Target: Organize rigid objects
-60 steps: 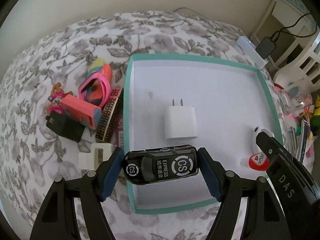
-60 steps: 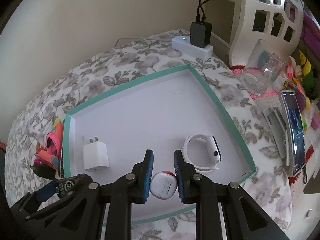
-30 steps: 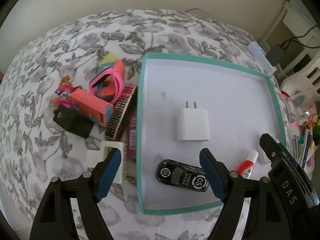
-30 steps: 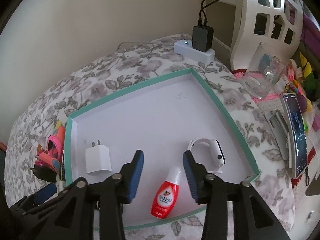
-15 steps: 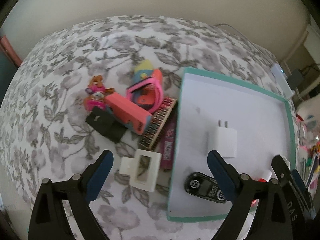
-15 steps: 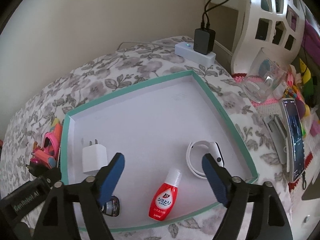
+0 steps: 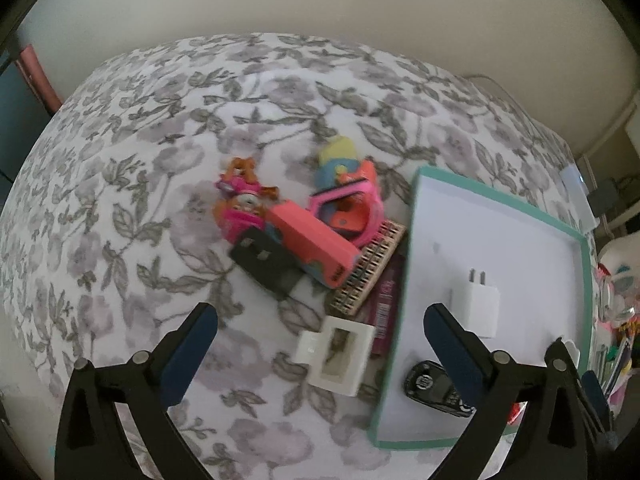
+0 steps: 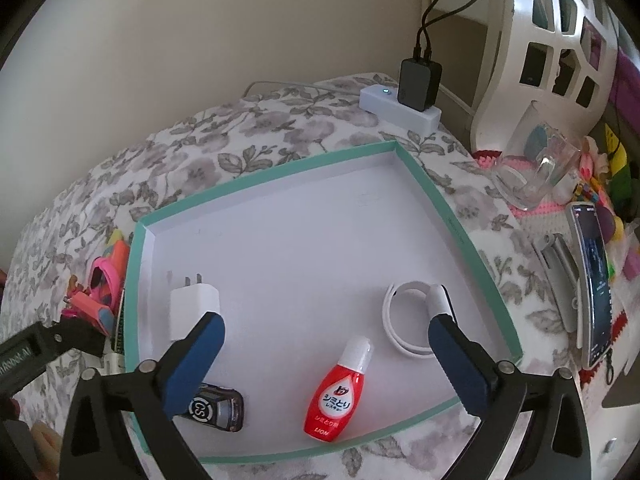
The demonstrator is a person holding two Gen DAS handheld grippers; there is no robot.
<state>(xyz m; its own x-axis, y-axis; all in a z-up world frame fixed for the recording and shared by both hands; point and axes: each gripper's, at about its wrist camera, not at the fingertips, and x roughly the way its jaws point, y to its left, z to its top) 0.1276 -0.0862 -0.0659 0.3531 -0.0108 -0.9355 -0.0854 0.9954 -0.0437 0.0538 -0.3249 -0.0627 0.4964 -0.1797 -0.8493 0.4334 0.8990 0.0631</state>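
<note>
The white tray with a teal rim (image 8: pixel 440 200) holds a white charger (image 8: pixel 194 308), a black toy car (image 8: pixel 216 404), a red bottle (image 8: pixel 340 396) and a white watch (image 8: pixel 408 320). My right gripper (image 8: pixel 326 328) hangs over the tray's near part, its jaws opening; the bottle lies below them, untouched. My left gripper (image 7: pixel 320 316) hovers over the cloth left of the tray (image 7: pixel 416 240), jaws opening and holding nothing. Beneath it lies a white clip (image 7: pixel 336 352). Beyond are a pink box (image 7: pixel 312 244), a black adapter (image 7: pixel 268 264) and a pink band (image 7: pixel 352 208).
A floral cloth (image 7: pixel 160 160) covers the surface. A brown comb-like block (image 7: pixel 368 272) and a small toy figure (image 7: pixel 240 196) are in the pile. Right of the tray stand a power strip (image 8: pixel 400 104), a glass (image 8: pixel 536 176) and a phone (image 8: pixel 596 280).
Both grippers let go and spread wide: the car and the red bottle now lie in the tray. The left gripper has swung left, off the tray and over the pile.
</note>
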